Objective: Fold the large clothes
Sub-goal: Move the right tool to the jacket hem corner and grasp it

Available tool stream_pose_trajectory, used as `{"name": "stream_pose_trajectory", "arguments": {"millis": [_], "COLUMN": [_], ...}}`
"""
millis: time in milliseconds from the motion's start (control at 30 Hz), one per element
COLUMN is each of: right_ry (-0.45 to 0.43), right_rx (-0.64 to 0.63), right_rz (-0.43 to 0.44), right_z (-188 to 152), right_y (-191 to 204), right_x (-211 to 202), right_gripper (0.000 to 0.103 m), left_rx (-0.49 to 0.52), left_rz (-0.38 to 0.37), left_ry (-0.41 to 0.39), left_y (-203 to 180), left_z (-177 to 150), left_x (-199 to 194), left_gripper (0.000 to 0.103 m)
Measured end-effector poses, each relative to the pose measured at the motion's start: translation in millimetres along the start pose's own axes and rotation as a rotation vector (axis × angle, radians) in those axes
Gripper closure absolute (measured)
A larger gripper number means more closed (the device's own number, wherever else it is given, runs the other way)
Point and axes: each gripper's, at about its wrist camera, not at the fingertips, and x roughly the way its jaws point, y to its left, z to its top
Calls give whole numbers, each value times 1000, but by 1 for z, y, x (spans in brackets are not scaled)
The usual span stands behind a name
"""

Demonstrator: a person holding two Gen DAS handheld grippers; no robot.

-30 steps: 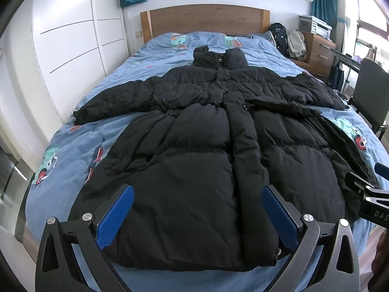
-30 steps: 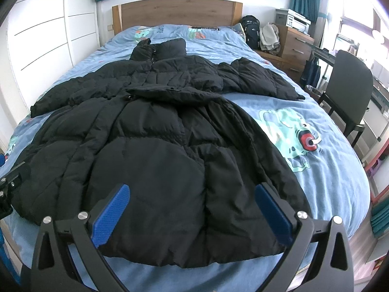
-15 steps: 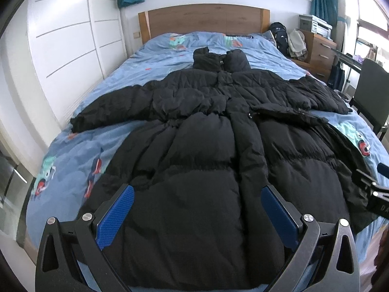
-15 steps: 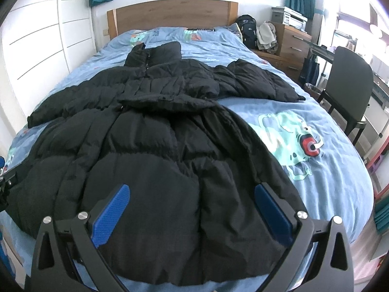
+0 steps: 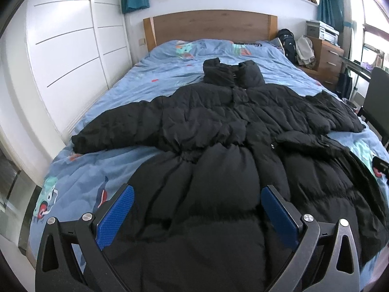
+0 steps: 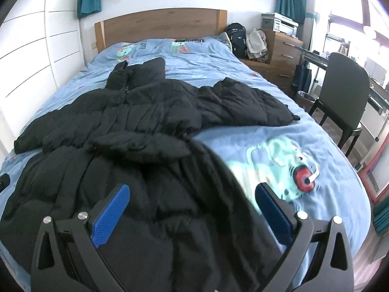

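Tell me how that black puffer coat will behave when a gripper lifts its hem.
The coat looks puffy and quilted, so it will likely sag and drape rather than hold shape. Its shell seems smooth, so it may slip from the pads. Probably light for its bulk.

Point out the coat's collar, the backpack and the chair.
collar [image 5: 232, 73]: left wrist view, middle of the raised collar.
backpack [image 6: 237, 40]: right wrist view, its front panel.
chair [image 6: 345, 85]: right wrist view, its backrest.
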Motion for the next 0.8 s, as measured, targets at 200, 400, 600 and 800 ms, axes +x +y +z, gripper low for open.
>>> {"name": "stream_pose_trajectory", "arguments": {"millis": [200,400,600,800], "right_ry": [40,63,78,89], "right_rx": [67,94,177,340], "right_rz": [1,-54,-68,-66], "right_z": [35,70,112,124], "right_y": [-27,-54,-94,-144], "right_x": [39,88,156,205], "right_gripper": [0,0,0,0], "left_rx": [-37,-14,-10,-39], "left_rz": [-49,-62,-62,-37], "left_ry": [42,39,0,39], "left_y": [13,11,6,3], "left_z": [23,60,116,138], "left_x": [43,97,167,207], "left_gripper": [1,1,1,1]}}
